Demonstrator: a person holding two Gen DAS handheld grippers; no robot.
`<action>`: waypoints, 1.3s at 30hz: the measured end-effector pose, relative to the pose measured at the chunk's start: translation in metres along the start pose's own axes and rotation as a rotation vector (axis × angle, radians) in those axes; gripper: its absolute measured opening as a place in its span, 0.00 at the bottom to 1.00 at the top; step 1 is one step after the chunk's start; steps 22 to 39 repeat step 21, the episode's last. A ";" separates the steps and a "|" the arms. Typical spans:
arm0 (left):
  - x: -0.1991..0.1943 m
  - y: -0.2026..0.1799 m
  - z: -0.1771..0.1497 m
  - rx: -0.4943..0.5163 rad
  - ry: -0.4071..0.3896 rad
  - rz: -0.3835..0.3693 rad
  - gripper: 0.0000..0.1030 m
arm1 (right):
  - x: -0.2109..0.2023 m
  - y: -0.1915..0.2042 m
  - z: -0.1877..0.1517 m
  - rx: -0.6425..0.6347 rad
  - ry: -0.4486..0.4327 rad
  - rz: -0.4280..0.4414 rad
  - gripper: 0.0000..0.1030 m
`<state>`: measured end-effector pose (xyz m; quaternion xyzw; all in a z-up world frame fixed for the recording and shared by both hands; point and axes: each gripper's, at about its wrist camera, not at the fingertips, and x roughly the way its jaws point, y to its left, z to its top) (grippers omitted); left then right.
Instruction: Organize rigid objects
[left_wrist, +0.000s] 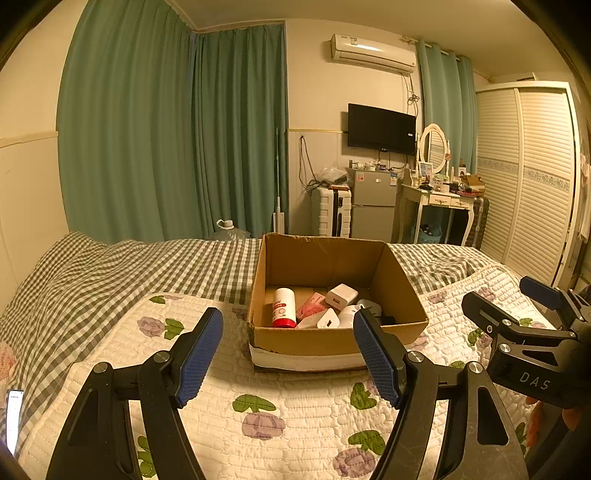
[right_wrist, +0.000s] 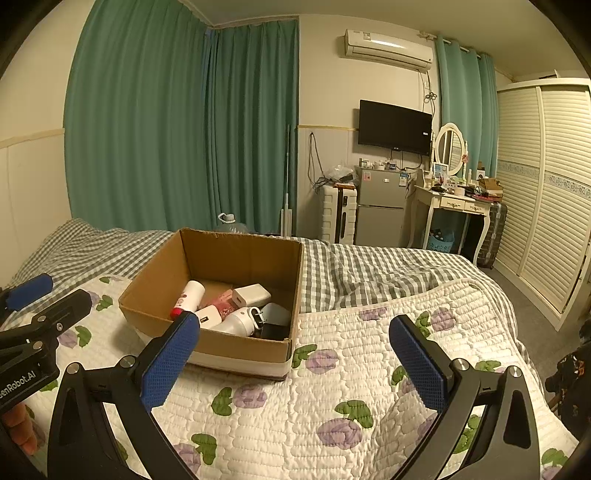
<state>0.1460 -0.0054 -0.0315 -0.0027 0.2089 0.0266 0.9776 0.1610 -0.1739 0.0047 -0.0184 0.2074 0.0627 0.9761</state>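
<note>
Cardboard box (left_wrist: 338, 336) on floral quilt (left_wrist: 280, 398), holding bottle (left_wrist: 283, 307), 2 white chargers (left_wrist: 341, 294), other small items. Left gripper (left_wrist: 288, 354) and right gripper (right_wrist: 295, 363) both above quilt, jaws wide, empty. Likely between picks; next move needs a target item.

cardboard box (left_wrist: 325, 343) | open, on quilt | bottle (left_wrist: 283, 307) (red-capped), chargers (left_wrist: 341, 294) inside

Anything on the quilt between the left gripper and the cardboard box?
No. In the left wrist view, only bare floral quilt lies between the open left gripper and the near wall of the cardboard box.
</note>
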 end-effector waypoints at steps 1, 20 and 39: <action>0.000 0.000 0.000 0.001 0.000 -0.001 0.74 | 0.000 0.000 0.000 0.000 0.001 0.000 1.00; 0.002 0.001 -0.003 0.000 0.004 0.004 0.74 | 0.001 -0.001 -0.004 -0.002 0.007 -0.004 1.00; 0.003 0.001 -0.003 0.002 0.005 0.001 0.74 | 0.001 -0.001 -0.004 -0.002 0.007 -0.004 1.00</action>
